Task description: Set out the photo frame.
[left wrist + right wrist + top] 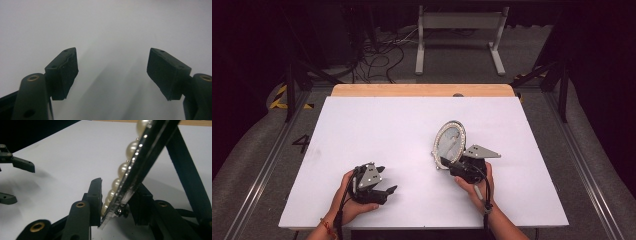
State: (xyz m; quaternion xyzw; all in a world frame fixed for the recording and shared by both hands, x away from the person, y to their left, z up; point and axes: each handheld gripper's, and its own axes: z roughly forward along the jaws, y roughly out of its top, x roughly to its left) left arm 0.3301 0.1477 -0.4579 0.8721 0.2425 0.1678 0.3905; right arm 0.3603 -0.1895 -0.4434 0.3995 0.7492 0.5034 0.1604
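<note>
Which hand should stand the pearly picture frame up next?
Right. The right gripper already has the frame's lower edge between its jaws. The left gripper sits apart with open, empty jaws.

An oval picture frame rimmed with pearl-like beads (pixel 449 143) stands tilted on the white counter (pixel 377 130). The right gripper (pixel 446 163), black with a grey plate on top, sits at the frame's lower edge, its jaws around that edge. The left gripper (pixel 385 180) rests well left of the frame, jaws apart.
</note>
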